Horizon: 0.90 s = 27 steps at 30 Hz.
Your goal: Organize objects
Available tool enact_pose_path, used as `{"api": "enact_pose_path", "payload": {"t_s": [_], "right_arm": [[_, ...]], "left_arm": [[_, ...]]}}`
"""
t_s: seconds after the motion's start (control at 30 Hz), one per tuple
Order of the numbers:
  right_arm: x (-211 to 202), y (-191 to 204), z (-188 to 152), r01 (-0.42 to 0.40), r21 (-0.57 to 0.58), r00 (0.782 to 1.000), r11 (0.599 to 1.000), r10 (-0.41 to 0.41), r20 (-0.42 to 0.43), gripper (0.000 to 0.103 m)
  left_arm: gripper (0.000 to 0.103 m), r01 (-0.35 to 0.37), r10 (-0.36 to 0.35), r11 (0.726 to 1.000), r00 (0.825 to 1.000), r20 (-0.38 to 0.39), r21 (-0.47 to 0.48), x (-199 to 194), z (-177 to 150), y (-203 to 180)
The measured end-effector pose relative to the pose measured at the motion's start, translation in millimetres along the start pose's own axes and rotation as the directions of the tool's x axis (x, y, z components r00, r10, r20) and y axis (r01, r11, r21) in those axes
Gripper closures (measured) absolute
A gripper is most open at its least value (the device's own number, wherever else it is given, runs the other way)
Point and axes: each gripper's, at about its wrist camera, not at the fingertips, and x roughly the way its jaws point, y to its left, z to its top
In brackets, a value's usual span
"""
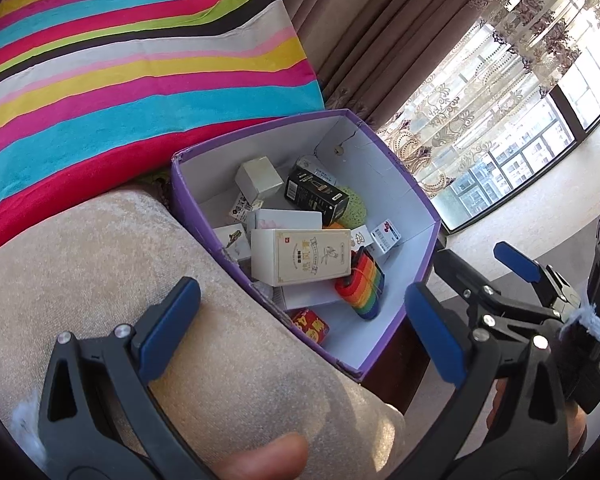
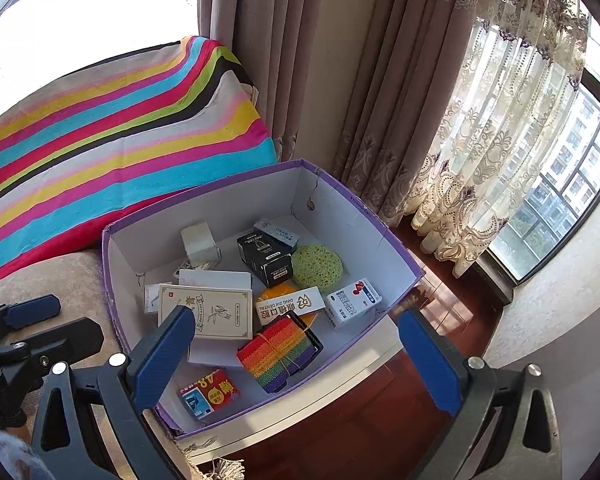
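Beige velvety sofa arm bearing purple box, striped blanket behind, curtained window, left gripper and right gripper both wide open, empty.

Open-topped purple box, floor crowded

Strong daylight from the window at three o'clock, blown-out glare at eleven o'clock in the right view, sharp focus, heavy fisheye bending and dark corners.

looking like a home living room: beige sofa wearing a striped blanket, heavy curtains and lace sheers hanging at a big window, wood floor showing.
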Motion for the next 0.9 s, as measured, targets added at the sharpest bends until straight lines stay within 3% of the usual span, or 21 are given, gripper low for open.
{"api": "enact_pose_path", "payload": {"t_s": [0.9], "right_arm": [[-2.1, -5.7, -0.5, -0.020, 0.013, 1.000, 1.000, 0.020, -0.006, 0.000]], "left_arm": [[0.000, -0.045, 0.045, 0.999, 0.999, -0.005, 0.027, 4.6, -2.5, -1.7]]}}
